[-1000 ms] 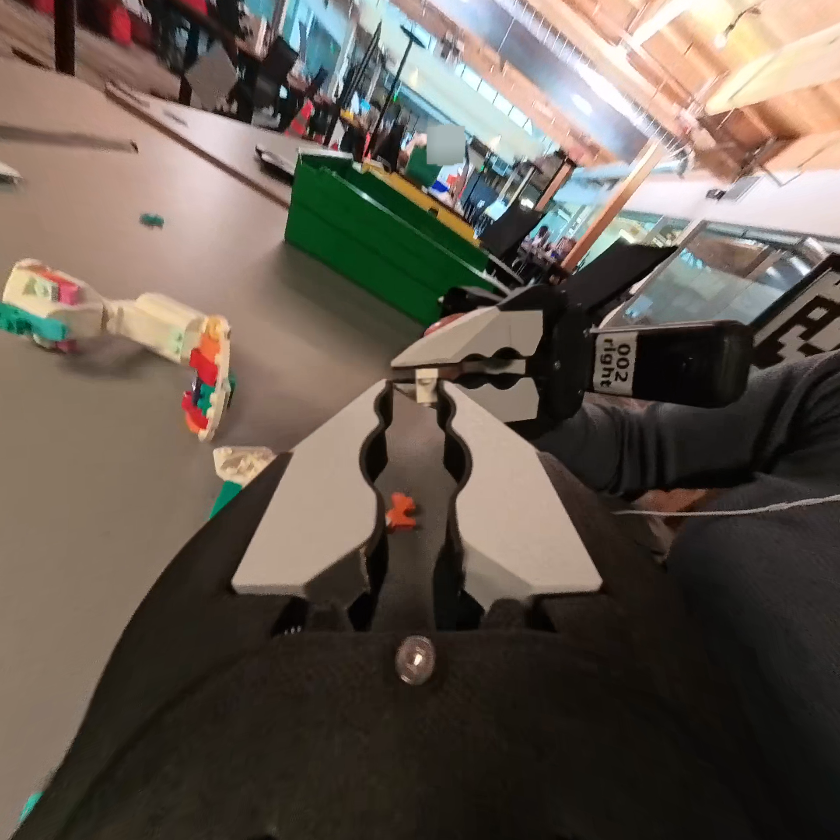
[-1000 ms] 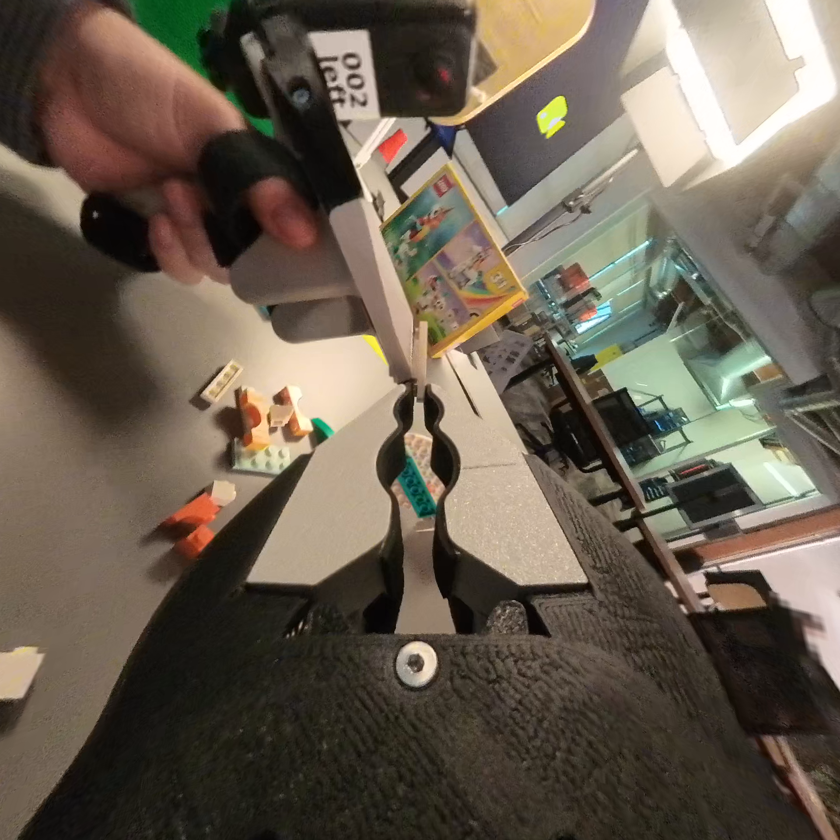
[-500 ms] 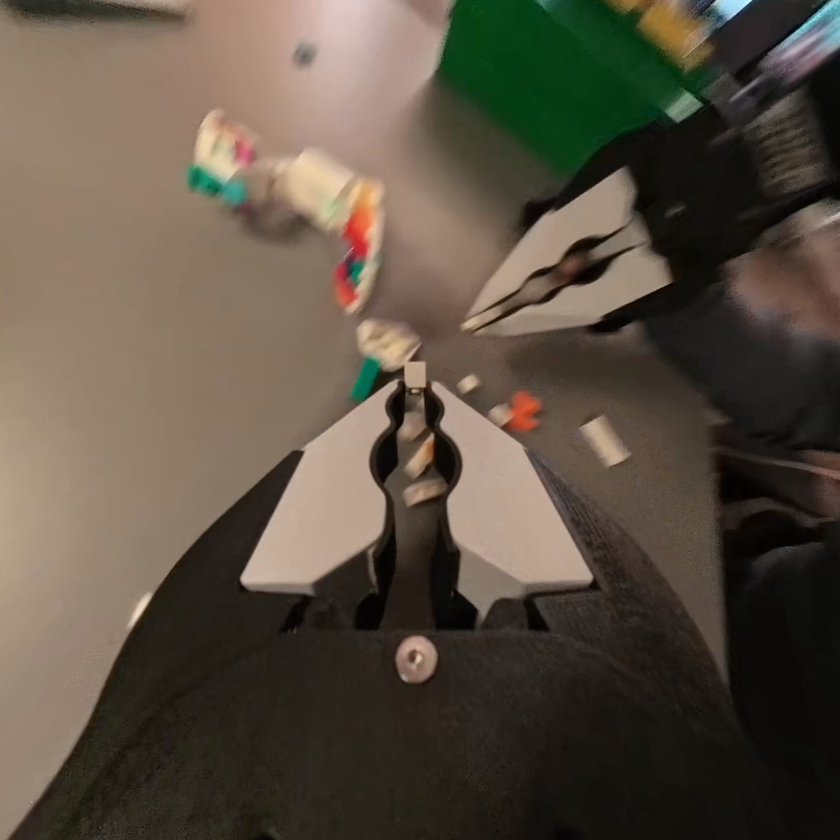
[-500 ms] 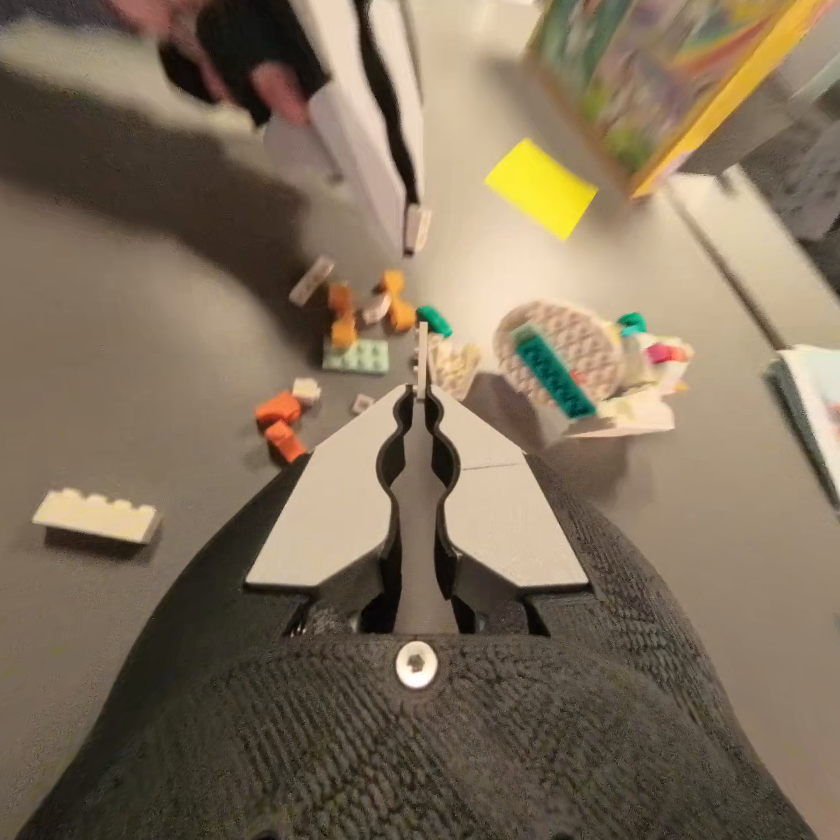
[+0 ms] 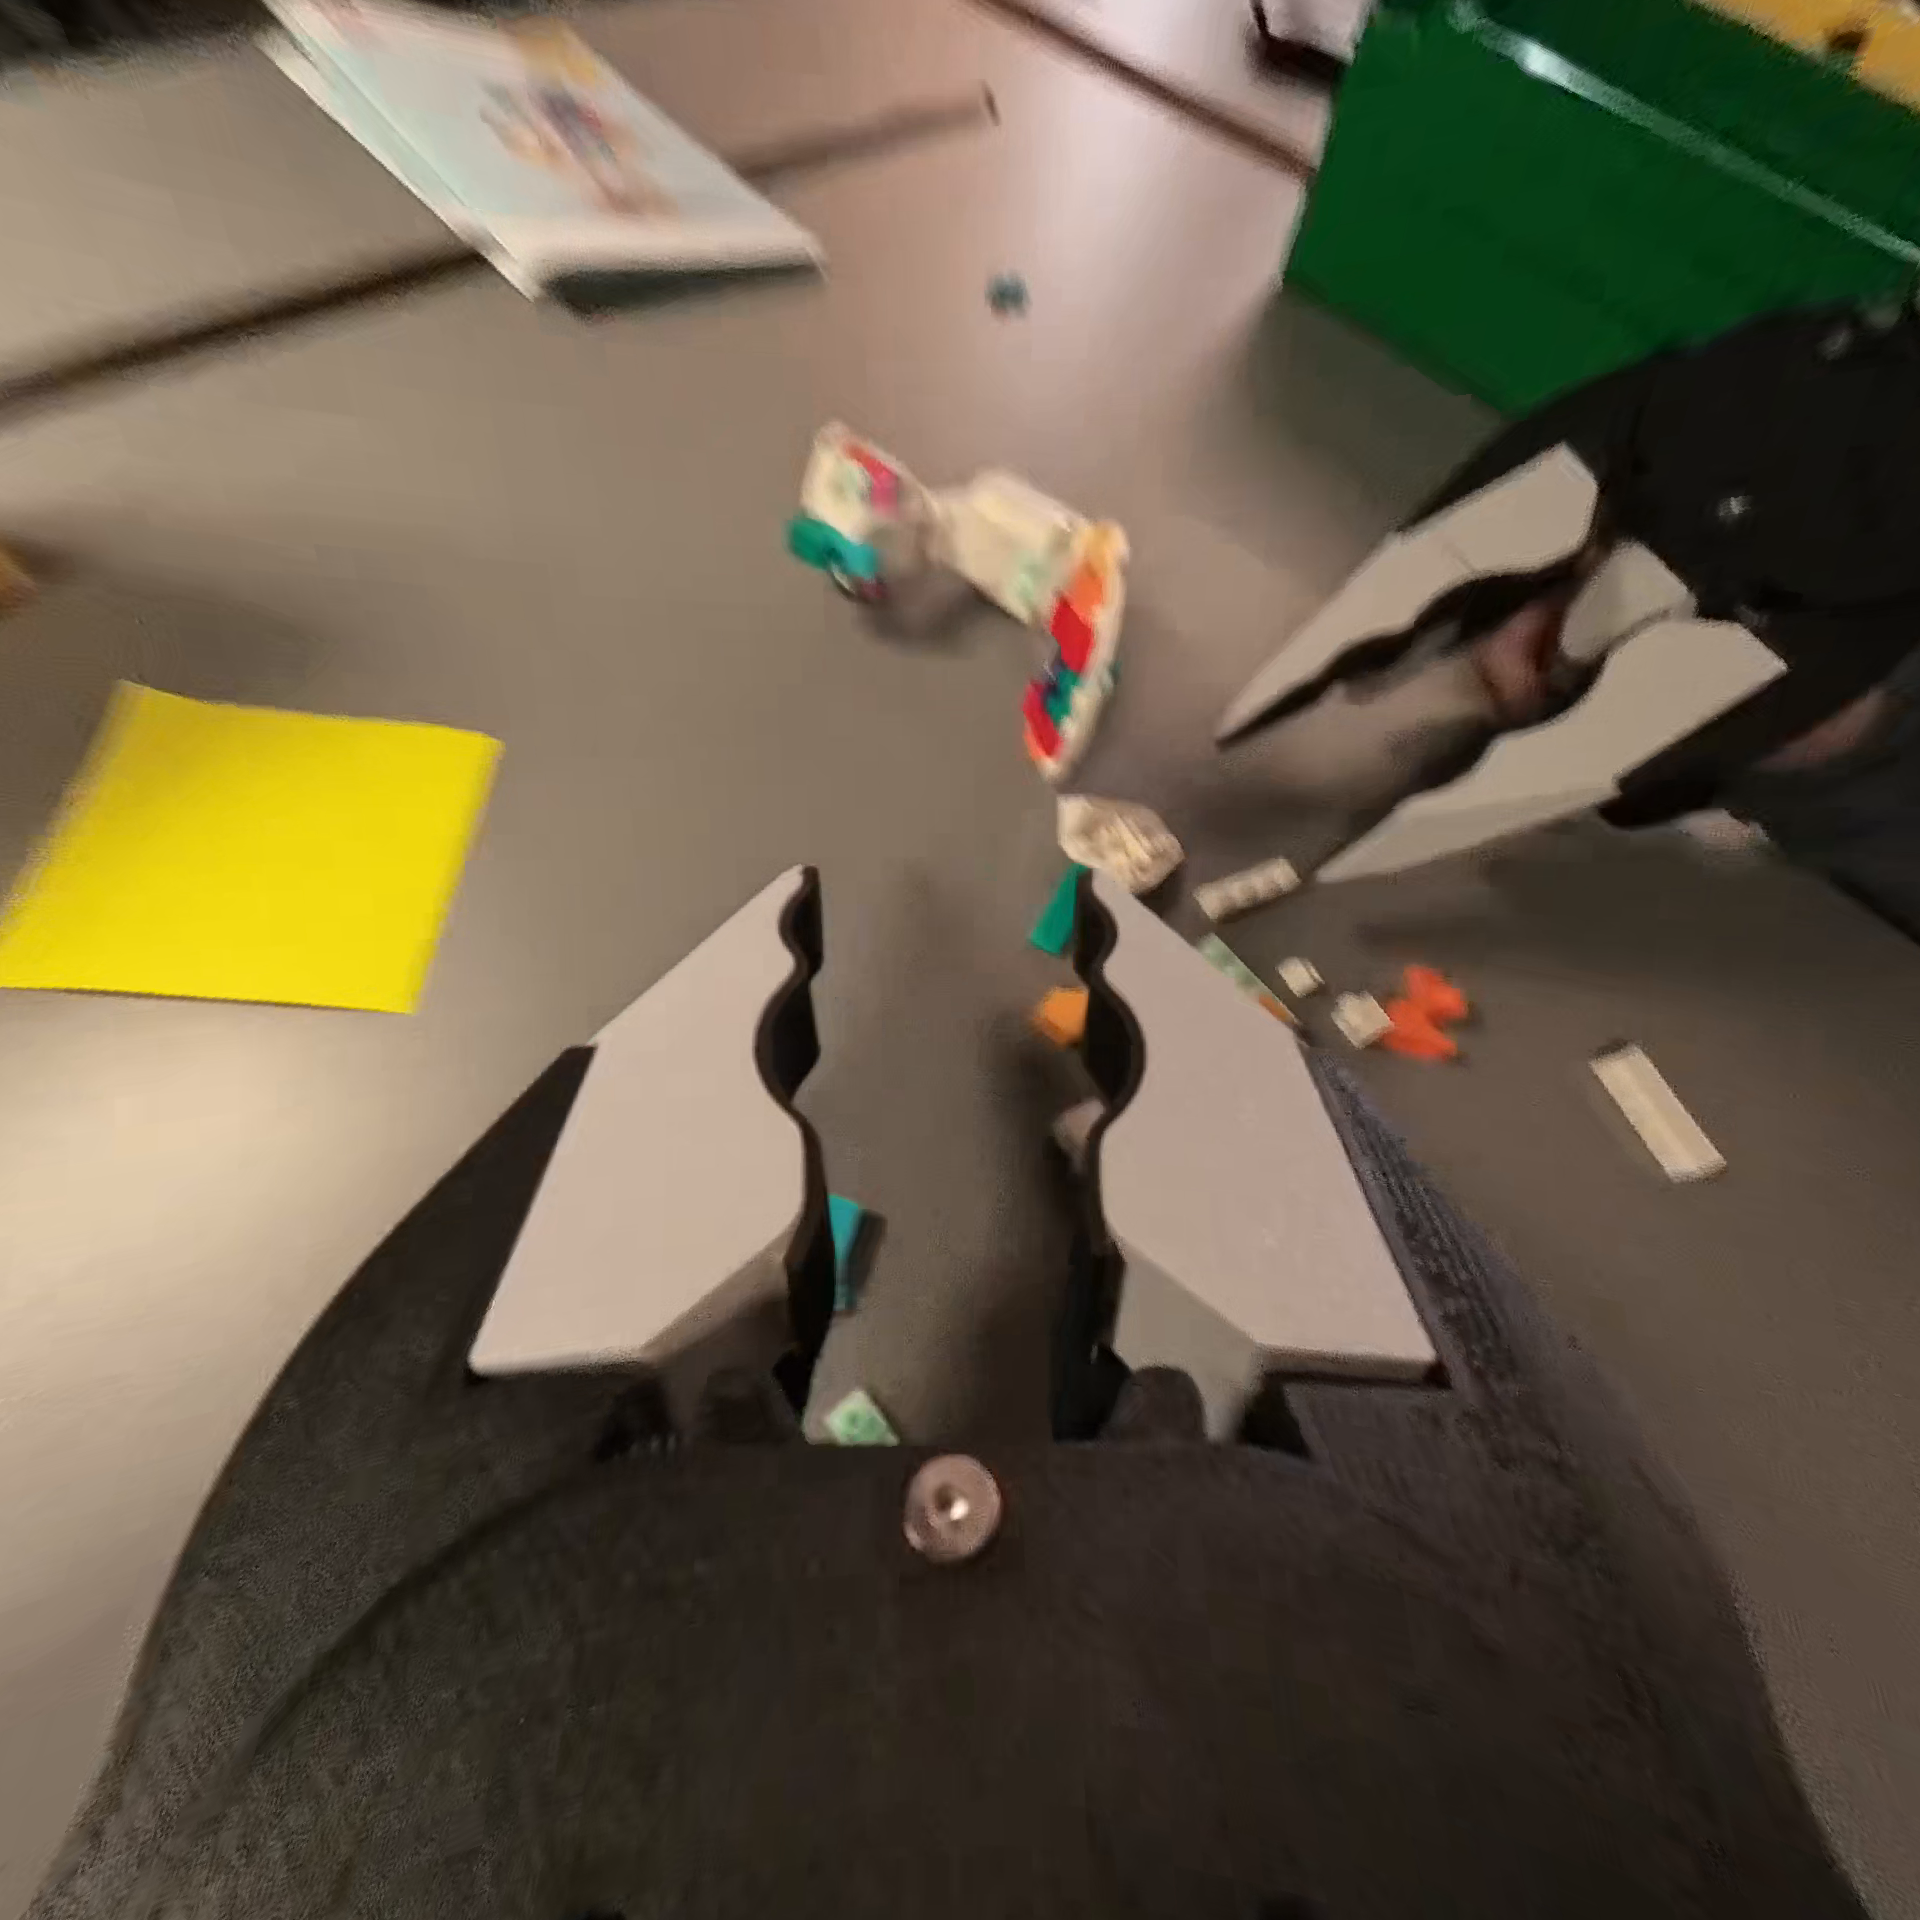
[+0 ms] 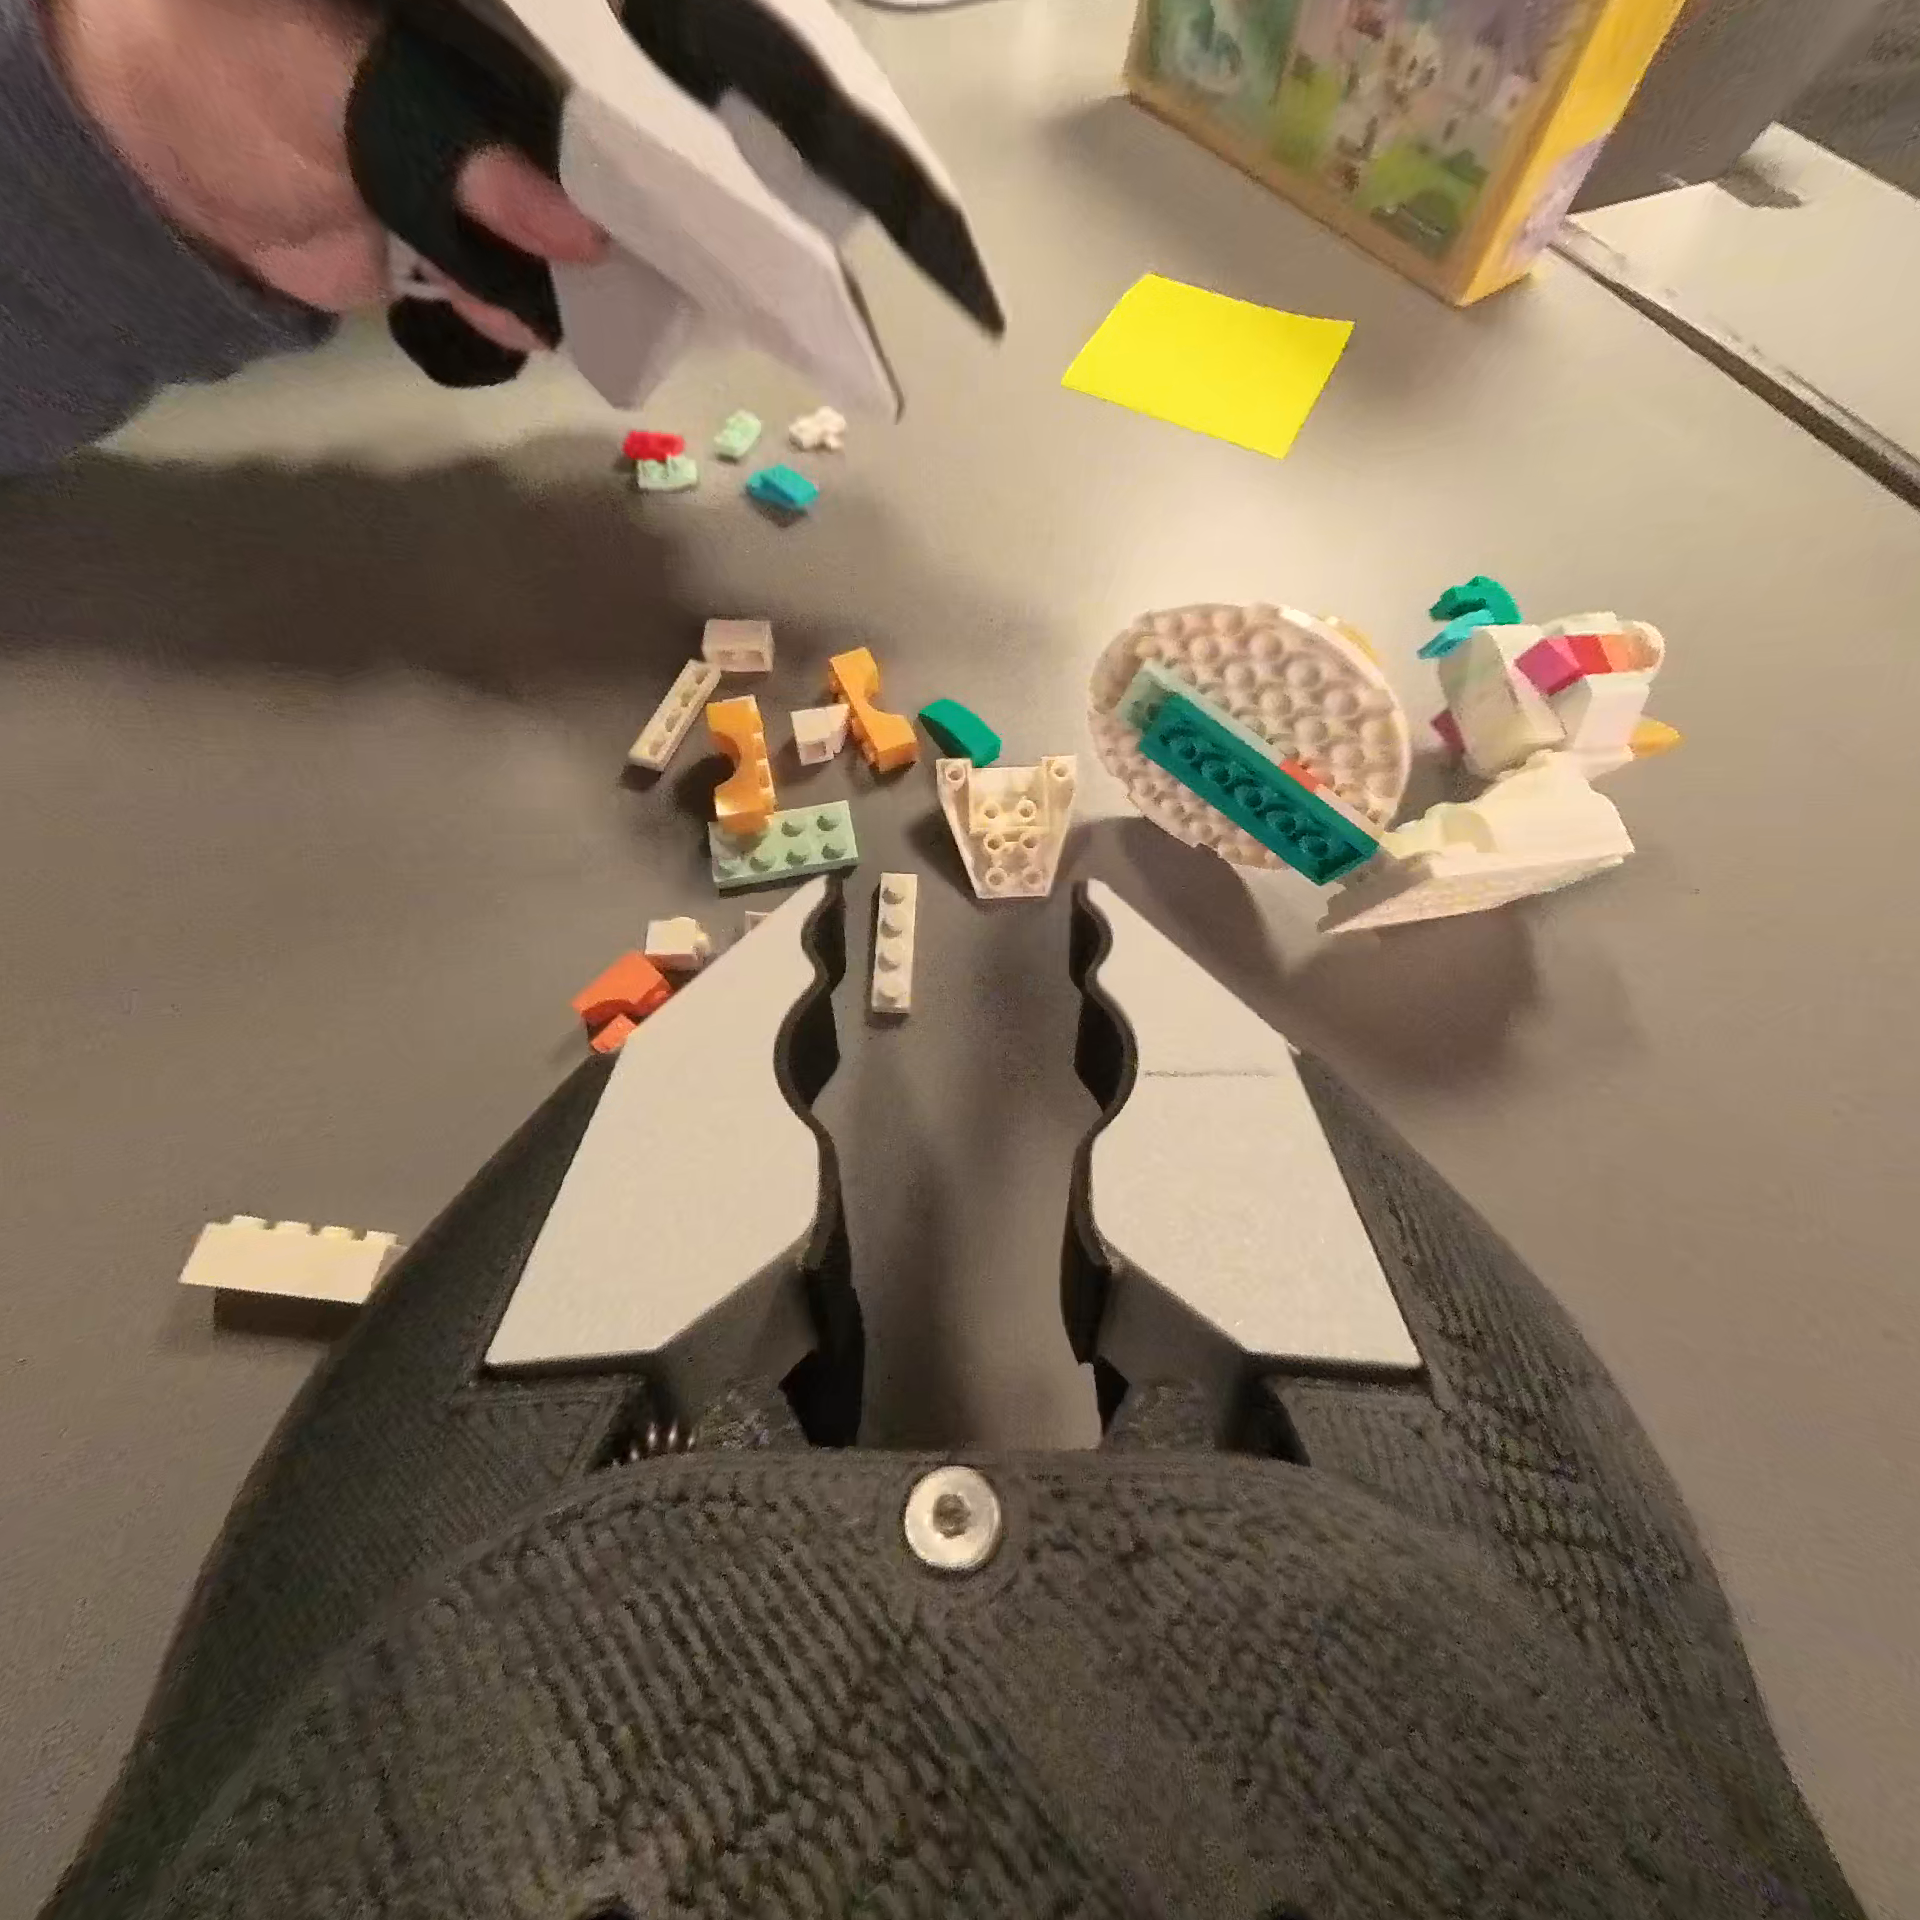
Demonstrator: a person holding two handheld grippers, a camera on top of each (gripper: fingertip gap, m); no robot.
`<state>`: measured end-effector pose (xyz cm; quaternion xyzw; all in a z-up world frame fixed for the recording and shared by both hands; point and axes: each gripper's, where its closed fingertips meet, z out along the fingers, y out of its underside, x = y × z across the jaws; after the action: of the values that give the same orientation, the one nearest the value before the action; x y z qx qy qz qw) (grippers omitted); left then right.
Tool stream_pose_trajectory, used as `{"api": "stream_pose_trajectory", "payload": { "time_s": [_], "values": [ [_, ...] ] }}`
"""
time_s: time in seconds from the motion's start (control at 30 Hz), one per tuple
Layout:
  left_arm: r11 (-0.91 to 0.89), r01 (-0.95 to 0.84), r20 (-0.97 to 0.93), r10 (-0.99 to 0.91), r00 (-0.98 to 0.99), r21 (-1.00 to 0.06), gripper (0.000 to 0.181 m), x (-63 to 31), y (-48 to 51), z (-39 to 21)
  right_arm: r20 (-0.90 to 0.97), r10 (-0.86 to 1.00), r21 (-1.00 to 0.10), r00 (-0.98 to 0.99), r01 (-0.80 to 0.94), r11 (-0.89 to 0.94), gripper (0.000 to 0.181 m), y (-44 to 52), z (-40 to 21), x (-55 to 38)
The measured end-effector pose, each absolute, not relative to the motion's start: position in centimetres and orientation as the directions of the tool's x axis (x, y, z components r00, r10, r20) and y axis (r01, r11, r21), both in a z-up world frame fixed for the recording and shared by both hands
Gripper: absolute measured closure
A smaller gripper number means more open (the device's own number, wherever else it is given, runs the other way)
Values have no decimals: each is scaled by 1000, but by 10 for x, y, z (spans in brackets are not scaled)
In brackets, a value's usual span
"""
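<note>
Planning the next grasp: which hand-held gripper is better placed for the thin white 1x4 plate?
Right. The right hand-held gripper is open and the thin white plate lies between its fingertips. The left hand-held gripper, also open, hovers farther off, nearer the small red and mint pieces.

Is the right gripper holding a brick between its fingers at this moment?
No: in the right wrist view the right gripper stands open with nothing between its fingers, and the thin white plate lies flat on the grey table beneath the gap.
</note>
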<state>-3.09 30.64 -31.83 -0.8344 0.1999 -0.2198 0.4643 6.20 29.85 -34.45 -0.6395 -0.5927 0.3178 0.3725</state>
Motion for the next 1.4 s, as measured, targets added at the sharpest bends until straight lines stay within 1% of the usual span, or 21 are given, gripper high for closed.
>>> {"api": "stream_pose_trajectory", "payload": {
  "time_s": [0.1, 0.17, 0.23, 0.3, 0.37, 0.47, 0.53, 0.6, 0.67, 0.7, 0.8, 0.87, 0.97, 1.03, 1.1, 1.17, 1.23, 1.3, 1.4],
  "values": [
    [-335, -116, 57, -464, 884, -935, 133, -58, 316, -295, 19, 995, -869, 98, 493, -32, 138, 303, -340, 63],
    [-225, -114, -17, -396, 918, -968, 133, -74, 317, -279, 47, 988, -894, 147, 448, -24, 138, 314, -332, 64],
    [-135, -87, -37, -333, 942, -987, 135, -86, 311, -263, 70, 975, -921, 213, 390, -19, 141, 325, -321, 65],
    [-78, -59, -35, -277, 960, -995, 139, -98, 301, -254, 12, 966, -929, 258, 361, -84, 142, 324, -310, 70],
    [-63, -44, -28, -224, 974, -997, 143, -109, 289, -256, -58, 965, -926, 254, 348, -147, 142, 306, -297, 76],
    [-96, -17, 5, -222, 975, -995, 145, -114, 276, -269, -61, 938, -899, 341, 390, -200, 142, 284, -292, 97],
    [-78, 17, 33, -212, 977, -997, 146, -117, 270, -269, -30, 896, -897, 444, 384, -221, 156, 273, -293, 116],
    [-28, 47, 52, -183, 982, -998, 146, -124, 264, -263, -38, 825, -922, 564, 299, -247, 164, 265, -293, 133],
    [13, 94, 91, -167, 982, -995, 146, -128, 261, -258, -84, 742, -958, 665, 151, -244, 173, 263, -287, 147],
    [28, 117, 111, -165, 980, -993, 146, -129, 260, -257, -117, 695, -971, 709, 66, -232, 175, 264, -283, 154],
    [65, 144, 132, -161, 978, -987, 146, -130, 258, -252, -215, 584, -975, 783, -139, -172, 181, 274, -273, 169],
    [83, 130, 116, -157, 981, -988, 147, -129, 257, -250, -251, 515, -965, 819, -171, -199, 181, 280, -280, 171],
    [68, 96, 84, -158, 984, -993, 149, -126, 257, -254, -207, 517, -969, 831, -100, -228, 181, 280, -287, 156],
    [67, 84, 73, -164, 984, -994, 150, -123, 255, -255, -156, 520, -978, 840, -55, -203, 181, 280, -287, 151],
    [82, 79, 64, -173, 983, -994, 150, -121, 253, -254, -128, 521, -985, 844, -47, -166, 181, 283, -283, 148],
    [95, 75, 57, -185, 981, -993, 150, -117, 253, -253, -133, 510, -990, 850, -94, -101, 181, 285, -273, 146],
    [98, 71, 51, -189, 981, -993, 150, -115, 254, -254, -128, 515, -987, 848, -162, 20, 181, 283, -256, 141],
    [104, 71, 50, -189, 981, -992, 151, -115, 254, -253, -103, 511, -976, 854, -186, 115, 181, 283, -245, 134],
    [125, 93, 70, -178, 981, -988, 151, -120, 253, -250, -69, 562, -952, 824, -222, 209, 181, 286, -229, 119]
  ]
}}
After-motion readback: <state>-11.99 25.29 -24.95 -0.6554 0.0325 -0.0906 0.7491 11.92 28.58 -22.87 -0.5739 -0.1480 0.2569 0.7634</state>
